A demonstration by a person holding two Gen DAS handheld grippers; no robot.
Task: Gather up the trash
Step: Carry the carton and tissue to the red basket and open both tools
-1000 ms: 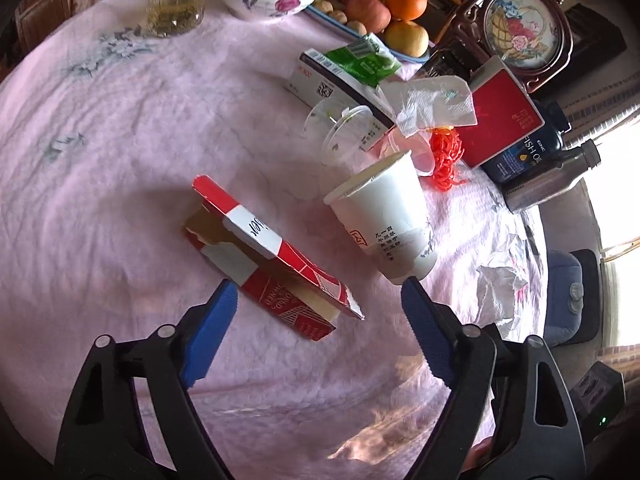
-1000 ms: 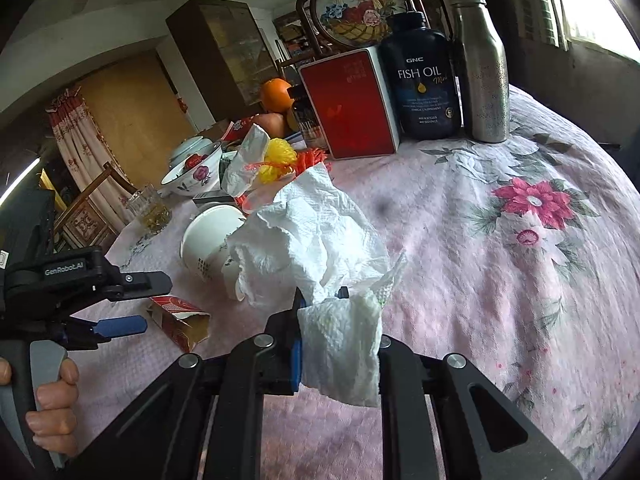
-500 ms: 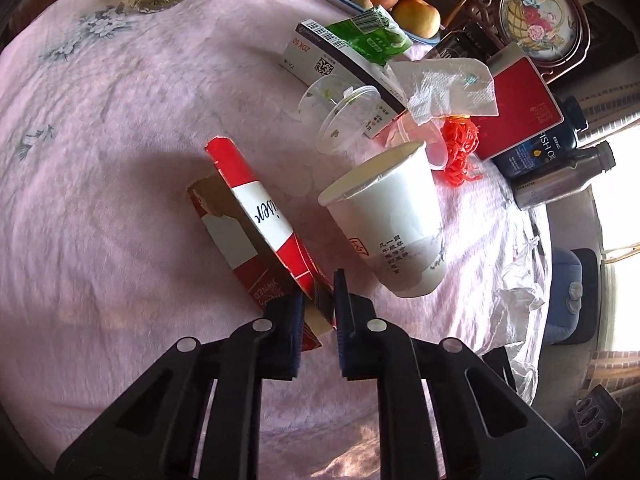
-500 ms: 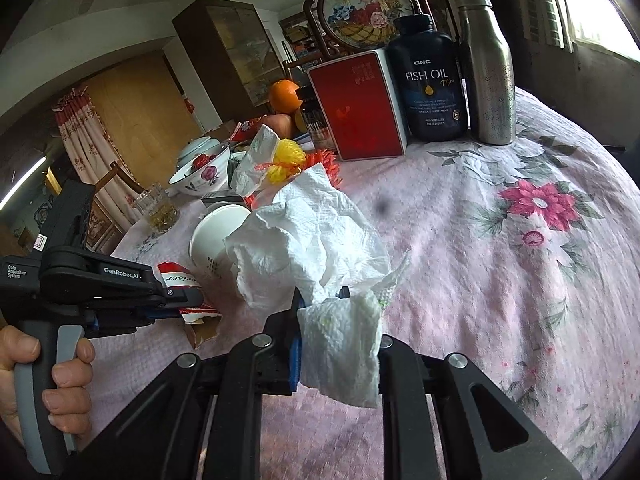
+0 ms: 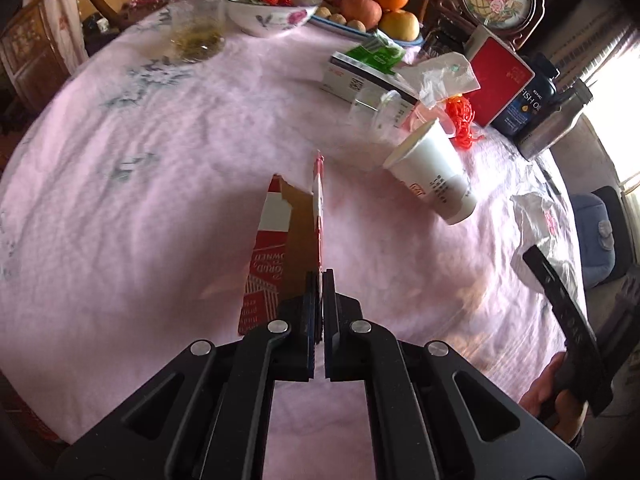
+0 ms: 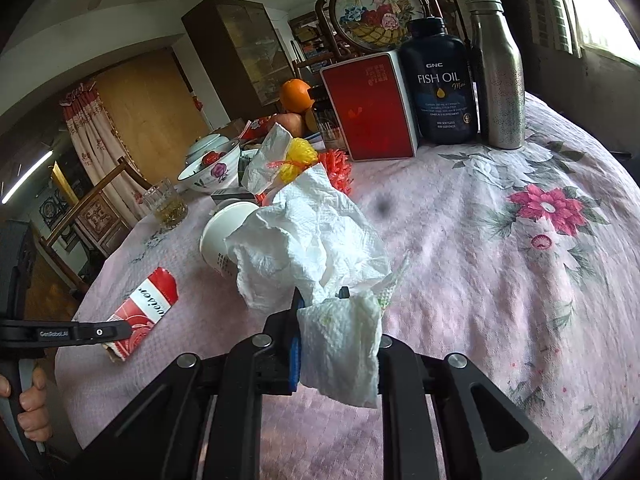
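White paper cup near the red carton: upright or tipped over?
Tipped over. The white paper cup lies on its side on the pink tablecloth, open mouth facing sideways; nothing spilled shows. Contents cannot be told.

We see left gripper (image 5: 319, 280): matte black plastic arms with cut-out slots, round silver screws at pivots, blue pads on fingers (image 5: 309, 304). Right gripper (image 6: 320, 300): same black frame, silver screws, blue pads. White "GenRobot.AI" lettering on left gripper's side. Bare hand (image 6: 32, 408) on grey handle.
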